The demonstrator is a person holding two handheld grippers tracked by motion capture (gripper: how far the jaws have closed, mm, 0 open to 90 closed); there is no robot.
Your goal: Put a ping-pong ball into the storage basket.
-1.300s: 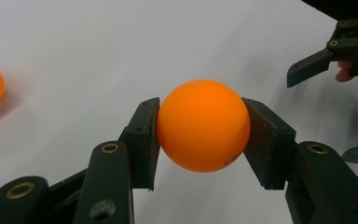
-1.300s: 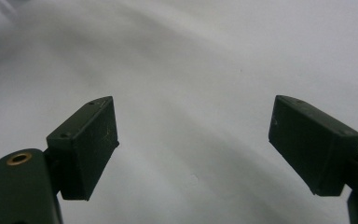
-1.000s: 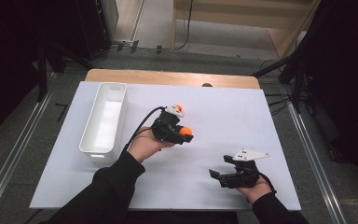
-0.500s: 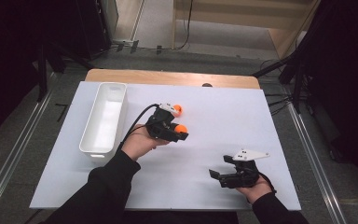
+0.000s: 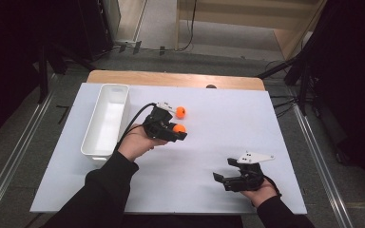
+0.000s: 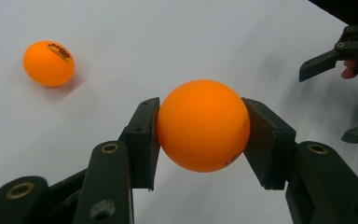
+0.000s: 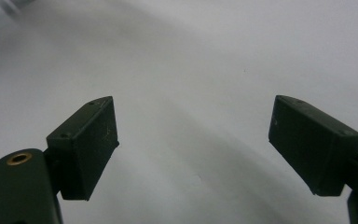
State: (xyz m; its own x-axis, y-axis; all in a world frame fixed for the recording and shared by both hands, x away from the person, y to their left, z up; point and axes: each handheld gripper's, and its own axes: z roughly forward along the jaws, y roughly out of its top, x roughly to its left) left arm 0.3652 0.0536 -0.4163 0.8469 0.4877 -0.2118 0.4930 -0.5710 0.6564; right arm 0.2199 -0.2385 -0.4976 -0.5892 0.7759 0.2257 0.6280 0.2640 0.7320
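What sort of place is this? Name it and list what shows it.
Probably a lab or recording room, not a home: a white table ringed by dark stands, cables on a bare floor, and a person working a hand-held left claw shut on an orange ball.

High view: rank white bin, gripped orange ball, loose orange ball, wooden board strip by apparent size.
1. wooden board strip
2. white bin
3. Tie: gripped orange ball, held in the left gripper, and loose orange ball look alike.
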